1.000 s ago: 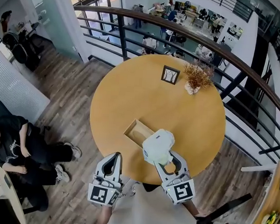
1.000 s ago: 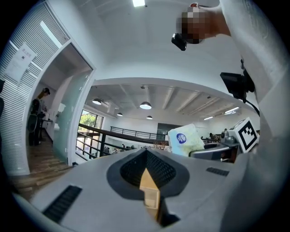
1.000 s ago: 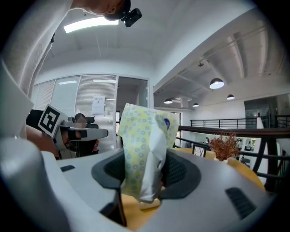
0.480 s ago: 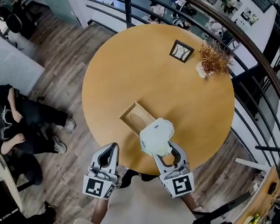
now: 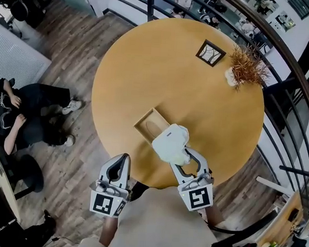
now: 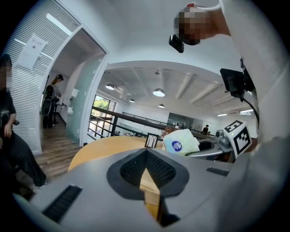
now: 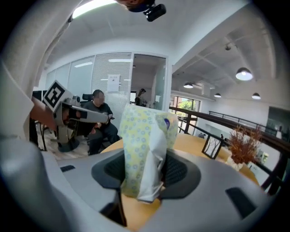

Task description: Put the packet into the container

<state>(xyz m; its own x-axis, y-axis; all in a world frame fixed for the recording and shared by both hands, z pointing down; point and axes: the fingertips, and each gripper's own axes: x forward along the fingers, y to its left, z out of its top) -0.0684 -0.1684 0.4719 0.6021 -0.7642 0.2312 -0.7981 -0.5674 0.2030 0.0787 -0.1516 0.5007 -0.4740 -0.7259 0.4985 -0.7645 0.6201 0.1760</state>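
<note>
A pale, dotted soft packet is held by my right gripper, which is shut on its lower end; it stands upright between the jaws in the right gripper view. It hangs over the near right end of an open wooden container that lies on the round table. My left gripper hangs off the table's near edge, left of the container, shut with nothing in it. The left gripper view shows its tips meeting, with the packet beyond them to the right.
A small framed picture and a vase of dried twigs stand at the table's far right. A dark railing curves behind the table. A person sits on the wood floor side at the left.
The head view has swung, so the table sits higher in the picture. The packet stays in the right gripper at the container's near end. The left gripper keeps its place.
</note>
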